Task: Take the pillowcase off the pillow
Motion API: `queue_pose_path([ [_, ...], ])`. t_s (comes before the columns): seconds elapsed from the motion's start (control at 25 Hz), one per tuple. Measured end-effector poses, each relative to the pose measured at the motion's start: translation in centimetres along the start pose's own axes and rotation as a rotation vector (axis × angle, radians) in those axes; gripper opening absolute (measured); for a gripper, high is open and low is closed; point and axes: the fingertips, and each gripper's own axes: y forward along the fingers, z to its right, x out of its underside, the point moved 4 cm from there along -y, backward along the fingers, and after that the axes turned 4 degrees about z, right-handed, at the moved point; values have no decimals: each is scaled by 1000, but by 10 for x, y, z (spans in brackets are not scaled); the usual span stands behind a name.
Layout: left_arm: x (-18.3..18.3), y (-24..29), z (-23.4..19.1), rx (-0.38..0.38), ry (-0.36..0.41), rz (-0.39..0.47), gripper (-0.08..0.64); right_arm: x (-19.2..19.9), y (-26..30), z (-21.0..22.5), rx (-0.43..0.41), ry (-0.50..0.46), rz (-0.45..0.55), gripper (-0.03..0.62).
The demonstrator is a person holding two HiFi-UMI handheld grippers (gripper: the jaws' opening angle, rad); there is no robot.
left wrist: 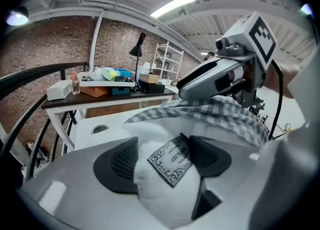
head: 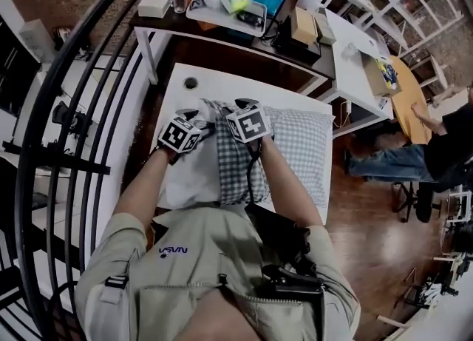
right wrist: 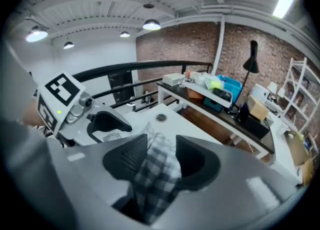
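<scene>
A pillow lies on the white table, its bare white half on the left. The blue-checked pillowcase still covers its right half, with a bunched strip down the middle. My left gripper is at the pillow's far edge. In the left gripper view its jaws stand wide around a puffy white corner bearing a printed label. My right gripper is close beside it. A fold of the checked pillowcase hangs loosely between its parted pads.
A grommet hole sits in the table's far left corner. Behind stands a dark desk with a blue bin, boxes and a lamp. A black railing curves along the left. A seated person is at the right by a white desk.
</scene>
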Motion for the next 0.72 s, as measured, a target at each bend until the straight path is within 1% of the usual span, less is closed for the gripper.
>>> queue_pose_path([
  [0.04, 3, 1, 4, 8, 7, -10, 311, 5, 11, -2, -9, -30, -57, 181],
  [0.12, 6, -1, 13, 21, 41, -15, 219, 15, 26, -6, -20, -97, -147, 181],
  [0.2, 5, -9, 25, 26, 86, -4, 89, 21, 29, -9, -17, -136, -179, 150],
  [0.24, 3, -15, 31, 27, 104, 8, 42, 24, 27, -9, -4, -137, -187, 120],
  [0.28, 0, -22, 37, 29, 119, 23, 25, 24, 24, -7, 12, -137, -181, 76],
  [0.32, -3, -32, 43, 28, 130, 43, 20, 20, 21, -6, 27, -144, -154, 39],
  [0.36, -8, -43, 48, 24, 142, 72, 17, 14, 16, -4, 42, -153, -117, 21],
  [0.44, -18, -68, 59, 7, 173, 154, 15, 7, 3, 5, 97, -159, -59, 17],
  [0.56, -30, -104, 78, 12, 199, 281, 14, 8, -21, 35, 223, -151, -26, 15],
  [0.64, -37, -125, 89, 19, 206, 349, 14, 14, -35, 59, 293, -121, -24, 15],
  [0.72, -41, -143, 92, 18, 192, 393, 14, 20, -49, 80, 351, -73, -23, 15],
])
